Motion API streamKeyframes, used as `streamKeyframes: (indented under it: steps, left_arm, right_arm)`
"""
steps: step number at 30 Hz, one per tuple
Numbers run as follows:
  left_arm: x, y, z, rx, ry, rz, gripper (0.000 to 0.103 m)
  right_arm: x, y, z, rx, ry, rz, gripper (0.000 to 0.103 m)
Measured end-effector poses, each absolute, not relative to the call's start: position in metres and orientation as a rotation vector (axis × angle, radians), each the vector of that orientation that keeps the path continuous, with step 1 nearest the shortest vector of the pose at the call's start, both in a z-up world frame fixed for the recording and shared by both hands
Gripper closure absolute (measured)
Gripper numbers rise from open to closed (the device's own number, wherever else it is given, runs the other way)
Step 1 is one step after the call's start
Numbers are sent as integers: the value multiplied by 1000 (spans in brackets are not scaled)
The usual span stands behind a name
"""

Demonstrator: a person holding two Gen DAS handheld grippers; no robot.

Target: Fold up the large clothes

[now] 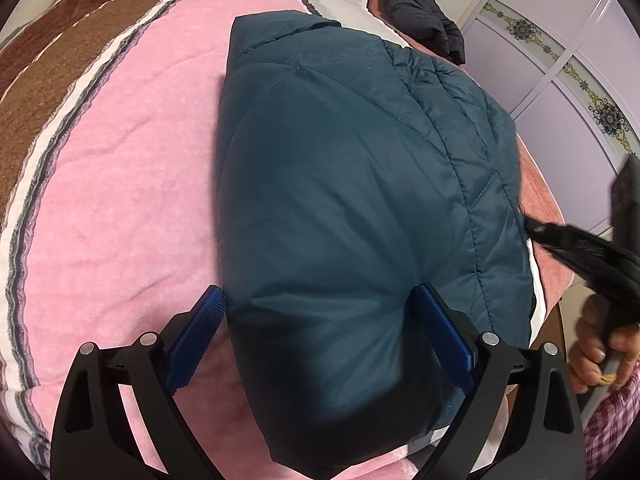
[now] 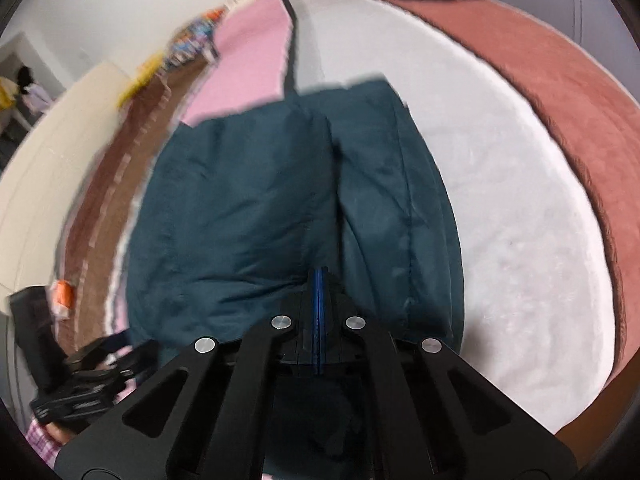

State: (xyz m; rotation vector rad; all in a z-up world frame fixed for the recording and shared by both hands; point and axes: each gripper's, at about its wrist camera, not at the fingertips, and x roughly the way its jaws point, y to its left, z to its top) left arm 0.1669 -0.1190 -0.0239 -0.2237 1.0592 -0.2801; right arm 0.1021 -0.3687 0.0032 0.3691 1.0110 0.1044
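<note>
A teal quilted jacket (image 1: 360, 184) lies folded into a thick bundle on the pink blanket (image 1: 132, 184) of a bed. My left gripper (image 1: 320, 296) stands wide open around the bundle's near end. Its left blue pad (image 1: 208, 316) sits at the fabric's edge and its right pad (image 1: 436, 316) rests against the top; neither squeezes. In the right wrist view, which is blurred, the same jacket (image 2: 248, 208) fills the middle. My right gripper (image 2: 318, 276) hovers over it, shut, with no fabric showing between the pads. That gripper also shows as a black blur (image 1: 568, 244) at the jacket's right side.
A black padded jacket (image 1: 420, 12) lies at the far end of the bed. Lilac wardrobe doors (image 1: 560, 60) stand to the right. White fleece (image 2: 520, 220) and a rust-brown cover (image 2: 568, 92) spread right of the teal jacket. A hand (image 1: 600, 344) holds the right gripper.
</note>
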Motion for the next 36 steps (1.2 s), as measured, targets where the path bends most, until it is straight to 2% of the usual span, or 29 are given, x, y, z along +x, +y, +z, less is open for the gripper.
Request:
streamKeyframes:
  steps: [5, 12, 13, 14, 16, 21, 28, 30, 31, 34, 35, 36]
  left_arm:
    - [169, -118, -26, -234, 1065, -289, 11]
    - [171, -113, -27, -250, 1066, -302, 11]
    - [171, -112, -27, -254, 1065, -306, 11]
    - [171, -112, -27, -257, 1065, -310, 11]
    - [172, -112, -28, -260, 1065, -318, 11]
    - [173, -112, -28, -262, 1069, -326, 11]
    - [175, -109, -30, -260, 1077, -337, 10]
    - [177, -108, -32, -271, 1081, -344, 9]
    - [179, -108, -33, -279, 1086, -351, 9]
    - [181, -108, -34, -288, 1091, -369, 12]
    - [181, -108, -33, -283, 1085, -375, 15]
    - [181, -109, -32, -279, 1080, -378, 19]
  right_arm:
    - [115, -367, -25, 346, 1083, 35, 103]
    - [83, -414, 8, 496, 935, 39, 101]
    - [76, -424, 9, 513, 931, 25, 91]
    - [70, -434, 8, 532, 935, 17, 76]
    - [61, -453, 1, 568, 965, -2, 56]
    - [56, -461, -33, 724, 1077, 107, 51]
    - [78, -452, -59, 706, 1164, 117, 44]
    - [82, -453, -68, 726, 1181, 128, 43]
    - [84, -452, -70, 725, 1185, 133, 45]
    - [83, -450, -70, 737, 1172, 183, 67]
    - [83, -448, -69, 735, 1168, 191, 71]
    - [82, -446, -68, 730, 1161, 211, 79]
